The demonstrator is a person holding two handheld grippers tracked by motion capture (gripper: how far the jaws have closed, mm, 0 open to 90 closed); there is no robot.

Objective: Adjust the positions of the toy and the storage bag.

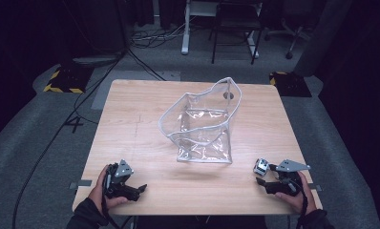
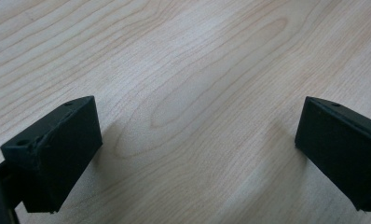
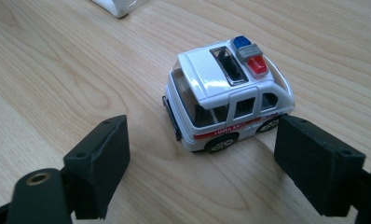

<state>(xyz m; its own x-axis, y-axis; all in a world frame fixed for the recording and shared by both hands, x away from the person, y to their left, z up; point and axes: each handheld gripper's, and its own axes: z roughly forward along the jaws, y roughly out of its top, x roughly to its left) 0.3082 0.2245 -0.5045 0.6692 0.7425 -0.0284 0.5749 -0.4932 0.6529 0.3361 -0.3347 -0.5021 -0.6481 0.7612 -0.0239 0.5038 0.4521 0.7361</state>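
A small white toy ambulance (image 3: 228,105) with a blue and a red roof light stands on its wheels on the light wooden table (image 1: 131,124), at the near right corner, just in front of the right gripper (image 1: 266,180). In the right gripper view that gripper's two black fingers (image 3: 99,163) are spread wide, wider than the toy, and press on nothing: the right-hand finger stands just beside the toy's rear wheel, so close that contact cannot be ruled out, while the left-hand finger is clearly apart from the toy's front, with bare wood between. The toy sits just beyond the fingertips rather than deep between them, turned at a slant so that its side with the red stripe faces the camera. In the high view the toy (image 1: 261,167) shows as a small white shape at the far-left end of the right gripper, held by the person's right hand (image 1: 298,193). The left gripper (image 1: 139,191) rests at the near left of the table in the person's left hand (image 1: 100,188), well apart from the toy; its fingers (image 2: 58,154) are also wide open over bare wood. A clear plastic bag (image 1: 205,124) with a white rim stands open in the middle of the table, far from both grippers.
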